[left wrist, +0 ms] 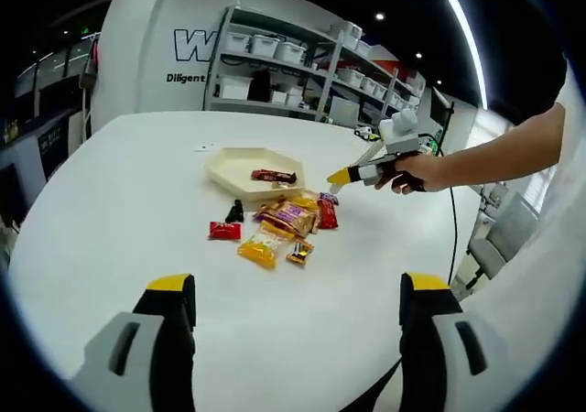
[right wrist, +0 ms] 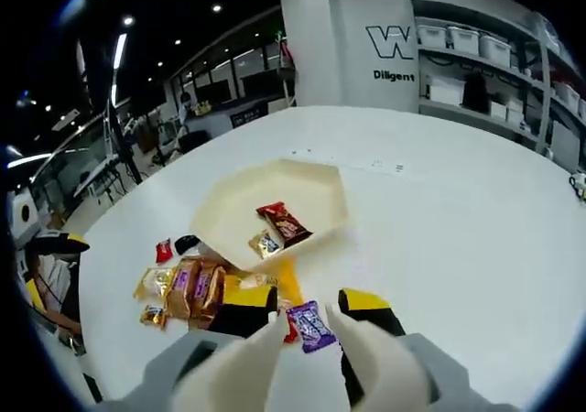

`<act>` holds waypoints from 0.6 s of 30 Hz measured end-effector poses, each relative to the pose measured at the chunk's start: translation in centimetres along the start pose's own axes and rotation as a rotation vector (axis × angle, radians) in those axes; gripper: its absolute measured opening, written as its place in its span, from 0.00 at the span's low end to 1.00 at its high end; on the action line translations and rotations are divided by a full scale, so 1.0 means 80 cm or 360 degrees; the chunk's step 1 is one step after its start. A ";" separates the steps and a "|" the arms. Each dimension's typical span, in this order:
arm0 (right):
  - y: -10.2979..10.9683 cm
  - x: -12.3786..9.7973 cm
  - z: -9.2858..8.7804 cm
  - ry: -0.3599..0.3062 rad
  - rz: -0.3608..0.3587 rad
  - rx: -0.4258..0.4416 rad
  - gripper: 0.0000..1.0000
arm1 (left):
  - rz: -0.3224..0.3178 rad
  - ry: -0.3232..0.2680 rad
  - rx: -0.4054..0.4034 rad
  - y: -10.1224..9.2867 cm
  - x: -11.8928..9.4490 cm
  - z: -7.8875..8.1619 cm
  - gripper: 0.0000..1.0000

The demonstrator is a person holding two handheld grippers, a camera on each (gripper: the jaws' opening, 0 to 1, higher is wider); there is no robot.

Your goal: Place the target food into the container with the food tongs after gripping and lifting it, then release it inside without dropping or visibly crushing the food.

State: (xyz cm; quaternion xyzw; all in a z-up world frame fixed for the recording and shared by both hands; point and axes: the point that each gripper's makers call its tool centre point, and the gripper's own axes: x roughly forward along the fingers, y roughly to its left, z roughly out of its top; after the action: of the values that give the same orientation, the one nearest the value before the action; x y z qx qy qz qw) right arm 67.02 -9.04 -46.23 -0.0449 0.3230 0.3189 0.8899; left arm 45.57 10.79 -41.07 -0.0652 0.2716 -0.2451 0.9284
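Note:
A cream hexagonal tray (left wrist: 229,167) sits on the round white table, holding a red-brown snack bar (left wrist: 273,176) and, in the right gripper view, a small gold packet (right wrist: 266,243). Just in front lies a pile of wrapped snacks (left wrist: 288,218), with a purple candy (left wrist: 329,197) at its right edge. My right gripper (right wrist: 307,299) is shut on cream food tongs (right wrist: 247,357). The tong tips stand apart over the purple candy (right wrist: 311,326); I cannot tell whether they touch it. A hand holds the right gripper (left wrist: 341,176) beside the tray. My left gripper (left wrist: 298,288) hangs open, well short of the pile.
A small red packet (left wrist: 224,231) and a black one (left wrist: 235,212) lie left of the pile. Shelves with white bins (left wrist: 293,55) stand behind the table. A cable (left wrist: 451,220) hangs from the right gripper, and chairs (left wrist: 504,238) stand off the table's right edge.

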 end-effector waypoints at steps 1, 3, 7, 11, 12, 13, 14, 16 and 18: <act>0.001 0.000 -0.001 -0.0001 0.0005 0.0005 0.21 | -0.0002 0.0001 -0.0001 -0.001 0.000 0.000 0.91; 0.003 0.001 -0.003 0.0002 0.0009 0.0001 0.21 | 0.0009 0.0019 0.0017 -0.001 0.000 -0.002 0.93; 0.004 0.006 -0.009 0.0028 0.0022 0.0000 0.21 | 0.0011 0.0016 0.0031 -0.003 -0.001 -0.002 0.93; 0.004 0.009 -0.013 0.0032 0.0009 -0.0034 0.22 | 0.0014 0.0027 0.0045 -0.004 -0.003 -0.003 0.93; 0.005 0.009 -0.015 0.0038 0.0005 -0.0044 0.22 | 0.0014 0.0030 0.0045 -0.004 -0.003 -0.004 0.93; 0.006 0.009 -0.015 0.0042 0.0009 -0.0040 0.22 | 0.0015 0.0031 0.0045 -0.004 -0.004 -0.005 0.93; 0.007 0.010 -0.017 0.0052 0.0015 -0.0048 0.22 | 0.0017 0.0033 0.0039 -0.003 -0.004 -0.005 0.93; 0.005 0.011 -0.019 0.0059 0.0014 -0.0057 0.22 | 0.0020 0.0033 0.0036 -0.003 -0.005 -0.005 0.93; 0.004 0.013 -0.020 0.0062 0.0015 -0.0049 0.22 | 0.0026 0.0026 0.0035 -0.003 -0.006 -0.005 0.93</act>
State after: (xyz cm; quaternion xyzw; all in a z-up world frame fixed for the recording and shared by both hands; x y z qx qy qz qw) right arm 66.55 -8.66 -48.04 -0.0632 0.3357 0.3269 0.8812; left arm 44.92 10.81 -41.14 -0.0509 0.2770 -0.2411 0.9287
